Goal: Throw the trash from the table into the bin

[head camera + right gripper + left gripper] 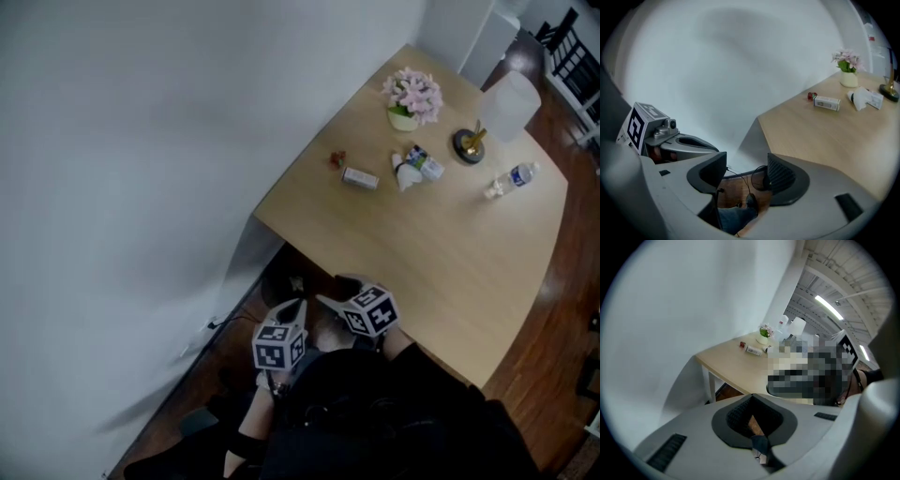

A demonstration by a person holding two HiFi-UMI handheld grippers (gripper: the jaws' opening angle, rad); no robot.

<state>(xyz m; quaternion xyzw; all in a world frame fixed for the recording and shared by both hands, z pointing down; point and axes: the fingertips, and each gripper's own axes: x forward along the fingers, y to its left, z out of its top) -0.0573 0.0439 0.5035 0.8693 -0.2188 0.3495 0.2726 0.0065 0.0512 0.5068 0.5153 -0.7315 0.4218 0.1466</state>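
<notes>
On table (422, 253): one white box (360, 177), one crumpled white wrapper (412, 167), one red scrap (337, 158). Both empty: left gripper (752, 397) closed, right gripper (746, 168) spread.

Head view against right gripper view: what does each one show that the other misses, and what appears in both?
Only the head view: the clear plastic water bottle and the translucent white jug on the far right part of the light wooden table. Only the right gripper view: the right gripper seen along its jaws, which stand apart with nothing between them. Both: the pink flowers in a pale pot, the small white box, the crumpled white wrapper and the small red item.
</notes>
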